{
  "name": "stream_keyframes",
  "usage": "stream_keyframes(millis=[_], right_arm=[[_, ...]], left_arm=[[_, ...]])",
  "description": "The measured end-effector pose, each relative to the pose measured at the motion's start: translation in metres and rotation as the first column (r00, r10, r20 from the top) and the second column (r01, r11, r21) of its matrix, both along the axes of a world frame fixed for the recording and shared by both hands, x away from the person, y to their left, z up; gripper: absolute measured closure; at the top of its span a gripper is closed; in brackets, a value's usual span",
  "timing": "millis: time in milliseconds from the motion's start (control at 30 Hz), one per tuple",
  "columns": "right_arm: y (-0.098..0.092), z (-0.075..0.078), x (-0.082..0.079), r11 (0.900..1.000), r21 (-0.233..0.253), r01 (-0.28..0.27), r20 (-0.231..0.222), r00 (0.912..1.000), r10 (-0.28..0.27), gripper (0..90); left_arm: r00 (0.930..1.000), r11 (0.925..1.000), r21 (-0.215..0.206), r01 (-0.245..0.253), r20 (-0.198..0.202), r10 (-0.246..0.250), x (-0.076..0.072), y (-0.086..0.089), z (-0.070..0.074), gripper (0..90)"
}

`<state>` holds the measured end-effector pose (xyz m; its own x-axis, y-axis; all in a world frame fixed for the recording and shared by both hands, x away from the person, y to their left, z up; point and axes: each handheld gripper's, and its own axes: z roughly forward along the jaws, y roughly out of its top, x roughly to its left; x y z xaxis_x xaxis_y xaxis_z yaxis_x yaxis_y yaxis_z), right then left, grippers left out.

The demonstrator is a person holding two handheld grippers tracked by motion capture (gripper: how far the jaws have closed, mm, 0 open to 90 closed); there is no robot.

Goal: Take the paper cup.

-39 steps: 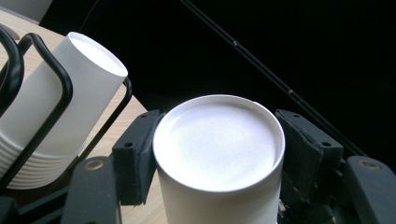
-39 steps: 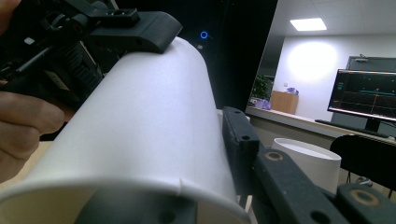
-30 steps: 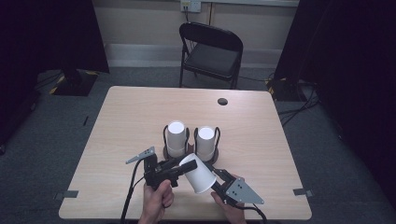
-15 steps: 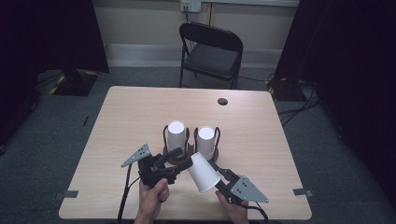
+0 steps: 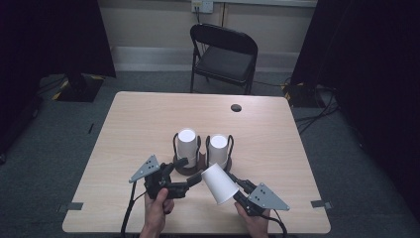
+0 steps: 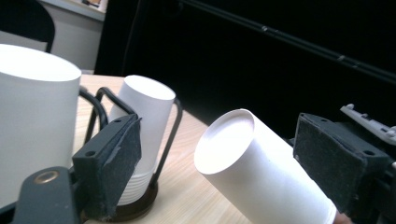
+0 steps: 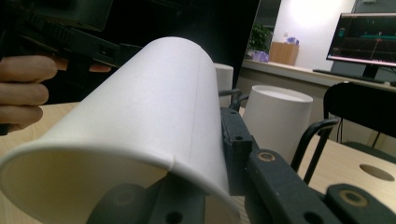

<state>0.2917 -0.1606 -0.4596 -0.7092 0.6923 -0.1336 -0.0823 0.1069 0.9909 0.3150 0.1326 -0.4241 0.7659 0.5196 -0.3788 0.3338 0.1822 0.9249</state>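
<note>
On the counter (image 5: pixel 138 129), taking the two wire cup holders as the landmark, the left gripper (image 5: pixel 185 184) has drawn back from the left holder (image 5: pixel 186 148) toward the person's edge over the last second, its jaws spread wide and empty, one pad near the left stack of cups (image 6: pixel 32 121) and the other out past the loose cup. That white paper cup (image 5: pixel 219 183) hangs tilted just in front of the holders, base up and leftward, rim toward the person. The right gripper (image 5: pixel 233 191) has it clamped at the rim wall, one jaw inside and one outside, and has pulled it slightly nearer the person. The right stack (image 5: pixel 218 148) sits untouched in its holder. The shift suggests the cup is freed and ready to be passed or set down.
</note>
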Motion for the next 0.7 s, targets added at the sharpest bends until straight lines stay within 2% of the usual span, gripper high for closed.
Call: stream_keyframes(millis=[133, 200, 267, 367, 433, 533, 600, 667, 700], right_arm=[[-0.0009, -0.0003, 0.0012, 1.0, -0.021, 0.0, -0.03, 0.9996, 0.0, 87.6], [-0.001, -0.0004, 0.0011, 1.0, -0.026, 0.0, -0.059, 0.9983, -0.001, 87.6], [-0.0018, -0.0005, 0.0024, 0.999, -0.036, 0.001, -0.071, 0.9975, -0.003, 87.6], [-0.0032, -0.0004, 0.0044, 0.999, -0.038, 0.003, -0.113, 0.9936, -0.007, 87.7], [-0.0041, 0.0002, 0.0051, 0.999, -0.046, 0.001, -0.128, 0.9918, -0.007, 87.6], [-0.0059, 0.0015, 0.0065, 0.998, -0.056, -0.004, -0.145, 0.9894, -0.004, 87.7], [-0.0071, 0.0023, 0.0075, 0.998, -0.059, -0.004, -0.152, 0.9883, -0.005, 87.6], [-0.0078, 0.003, 0.0081, 0.998, -0.065, -0.003, -0.16, 0.9871, -0.007, 87.6], [-0.0081, 0.0033, 0.0087, 0.997, -0.073, -0.006, -0.168, 0.9858, -0.007, 87.6]], left_arm=[[0.9999, 0.9996, 0.023, -0.017, 0.004, 0.017, -0.0005, 0.0, -0.0021, 15.7], [0.9982, 0.9982, 0.014, -0.058, 0.015, 0.058, -0.0023, 0.0004, -0.0026, 15.7], [0.9979, 0.998, 0.024, -0.059, 0.027, 0.059, -0.0032, 0.0011, -0.0027, 15.6], [0.9954, 0.9938, 0.066, -0.089, 0.042, 0.087, -0.0041, 0.001, -0.0026, 16.1], [0.994, 0.9927, 0.077, -0.094, 0.064, 0.089, -0.0048, 0.0015, -0.0029, 19.4], [0.9945, 0.9898, 0.114, -0.085, 0.071, 0.077, -0.0036, 0.0011, -0.003, 19.6], [0.9945, 0.9847, 0.156, -0.077, 0.082, 0.065, -0.0028, -0.0002, -0.0034, 22.0], [0.9938, 0.981, 0.179, -0.075, 0.094, 0.059, -0.0021, -0.0008, -0.0037, 22.0], [0.9928, 0.9766, 0.2, -0.08, 0.104, 0.06, -0.0023, -0.0015, -0.0036, 22.0]])
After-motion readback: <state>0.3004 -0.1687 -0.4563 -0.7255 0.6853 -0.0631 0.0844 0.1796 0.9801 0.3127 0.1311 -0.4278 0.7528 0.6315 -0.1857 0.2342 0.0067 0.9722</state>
